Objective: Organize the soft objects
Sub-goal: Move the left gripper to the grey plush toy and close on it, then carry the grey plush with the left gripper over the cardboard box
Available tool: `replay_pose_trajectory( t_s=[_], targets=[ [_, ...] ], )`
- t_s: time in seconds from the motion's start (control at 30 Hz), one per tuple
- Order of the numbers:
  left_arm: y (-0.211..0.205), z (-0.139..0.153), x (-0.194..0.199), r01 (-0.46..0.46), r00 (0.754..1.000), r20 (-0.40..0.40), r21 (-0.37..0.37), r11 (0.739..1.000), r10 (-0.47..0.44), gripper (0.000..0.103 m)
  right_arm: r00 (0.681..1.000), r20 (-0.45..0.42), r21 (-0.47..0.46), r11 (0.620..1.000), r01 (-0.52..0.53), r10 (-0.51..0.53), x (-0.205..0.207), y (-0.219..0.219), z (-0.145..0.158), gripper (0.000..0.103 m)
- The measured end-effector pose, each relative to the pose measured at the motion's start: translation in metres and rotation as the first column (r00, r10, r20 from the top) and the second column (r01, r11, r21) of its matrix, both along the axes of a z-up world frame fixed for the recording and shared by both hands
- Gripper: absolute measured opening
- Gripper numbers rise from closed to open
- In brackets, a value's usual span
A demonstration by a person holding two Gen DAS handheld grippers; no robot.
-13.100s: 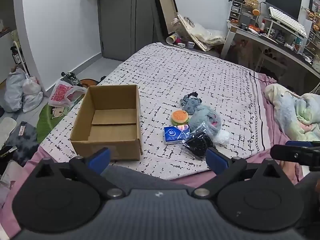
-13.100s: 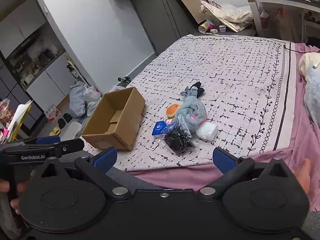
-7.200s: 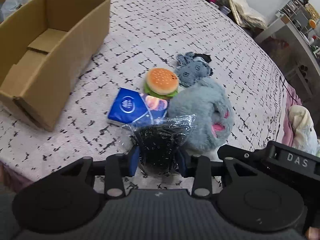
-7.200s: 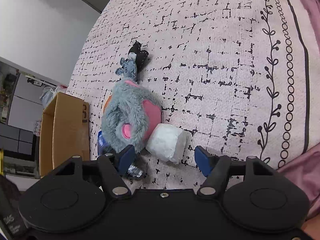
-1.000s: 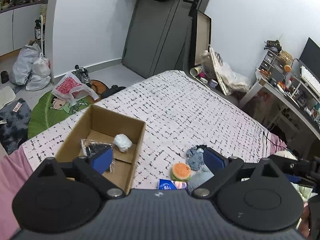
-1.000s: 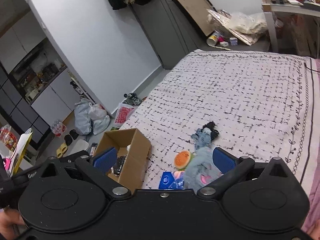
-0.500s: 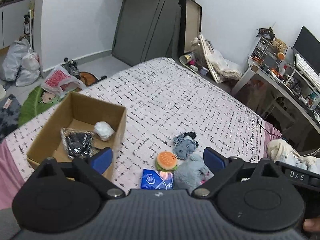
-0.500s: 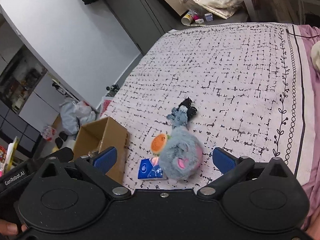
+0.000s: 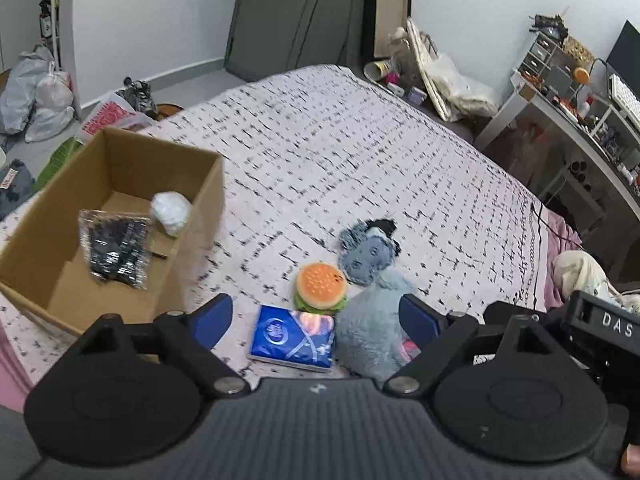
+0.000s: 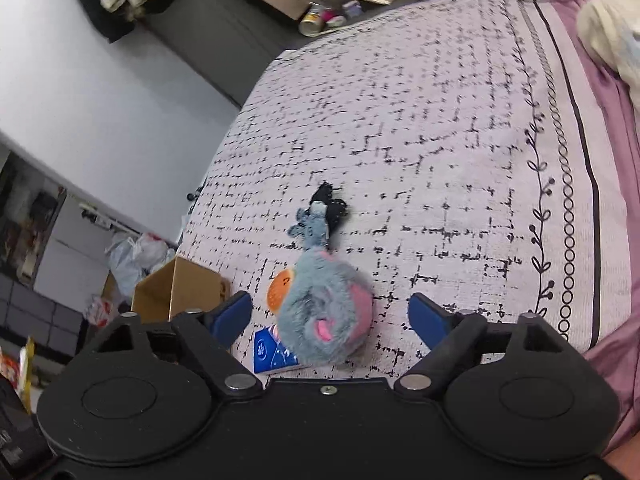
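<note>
With the black packet (image 9: pixel 116 249) and white wad (image 9: pixel 171 213) already in the cardboard box (image 9: pixel 202 200), both grippers – left (image 9: pixel 316 316), right (image 10: pixel 330 316), jaws wide though just narrowing, empty – approached the grey plush (image 10: pixel 324 316) beside that box, probably next to grasp.

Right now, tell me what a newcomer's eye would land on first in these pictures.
The small cluster of soft toys on the patterned bedspread: an orange burger-shaped plush, a fluffy grey-and-pink stuffed animal and a blue tissue pack touching it. To their left stands the open brown cardboard box, holding a clear bag of black items and a white wad.
</note>
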State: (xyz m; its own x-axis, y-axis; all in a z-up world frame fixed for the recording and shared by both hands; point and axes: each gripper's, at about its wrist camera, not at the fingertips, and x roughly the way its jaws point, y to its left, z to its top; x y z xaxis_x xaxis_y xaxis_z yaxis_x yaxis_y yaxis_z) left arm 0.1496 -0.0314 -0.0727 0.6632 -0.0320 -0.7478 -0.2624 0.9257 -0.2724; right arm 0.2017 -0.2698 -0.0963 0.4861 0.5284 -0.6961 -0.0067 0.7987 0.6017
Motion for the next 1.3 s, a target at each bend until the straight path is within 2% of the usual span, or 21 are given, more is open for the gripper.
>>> replay_pose_trajectory(
  t_s=[0.2, 0.33, 0.47, 0.63, 0.83, 0.9, 0.93, 0.97, 1.0, 1.07, 1.1, 1.3],
  targets=[
    [-0.014, -0.016, 0.018, 0.008, 0.999, -0.046, -0.04, 0.999, -0.01, 0.07, 0.999, -0.039, 0.03, 0.999, 0.03, -0.029, 0.007, -0.008, -0.011, 0.068],
    [-0.021, -0.024, 0.028, 0.001, 0.997, -0.075, -0.048, 0.999, -0.005, 0.065, 0.997, -0.065, 0.065, 0.997, 0.039, -0.035, 0.013, -0.011, -0.016, 0.064],
    [-0.027, -0.032, 0.034, 0.008, 0.996, -0.093, -0.058, 0.998, -0.013, 0.056, 0.995, -0.101, 0.088, 0.996, 0.02, -0.011, 0.019, -0.005, -0.026, 0.054],
    [-0.027, -0.045, 0.039, -0.008, 0.994, -0.106, -0.114, 0.993, -0.004, 0.055, 0.993, -0.118, 0.071, 0.997, 0.003, 0.005, 0.026, 0.006, -0.033, 0.053],
    [-0.033, -0.059, 0.046, -0.022, 0.991, -0.132, -0.132, 0.991, 0.004, 0.055, 0.985, -0.17, 0.072, 0.997, 0.015, -0.002, 0.034, 0.009, -0.053, 0.042],
    [-0.032, -0.067, 0.049, -0.042, 0.988, -0.153, -0.143, 0.989, 0.019, 0.043, 0.979, -0.203, 0.067, 0.998, 0.022, -0.008, 0.035, 0.01, -0.063, 0.04],
    [-0.031, -0.071, 0.05, -0.052, 0.986, -0.162, -0.168, 0.984, 0.024, 0.04, 0.977, -0.211, 0.073, 0.997, 0.021, -0.006, 0.036, 0.011, -0.067, 0.038],
    [-0.029, -0.072, 0.05, -0.061, 0.986, -0.161, -0.191, 0.98, 0.03, 0.033, 0.977, -0.215, 0.081, 0.997, 0.016, 0.002, 0.037, 0.012, -0.07, 0.036],
    [-0.029, -0.07, 0.05, -0.062, 0.987, -0.156, -0.202, 0.977, 0.03, 0.03, 0.977, -0.213, 0.086, 0.996, 0.011, 0.007, 0.038, 0.013, -0.07, 0.034],
    [-0.031, -0.065, 0.05, -0.054, 0.988, -0.15, -0.188, 0.981, 0.025, 0.027, 0.981, -0.194, 0.102, 0.995, 0.0, 0.02, 0.037, 0.015, -0.068, 0.016],
    [-0.032, -0.064, 0.05, -0.052, 0.989, -0.146, -0.192, 0.98, 0.024, 0.026, 0.982, -0.187, 0.115, 0.993, -0.003, 0.025, 0.037, 0.015, -0.066, 0.013],
    [-0.029, -0.047, 0.042, -0.044, 0.995, -0.098, -0.205, 0.978, 0.024, 0.025, 0.991, -0.133, 0.132, 0.991, -0.006, 0.024, 0.033, 0.014, -0.053, 0.011]
  ],
)
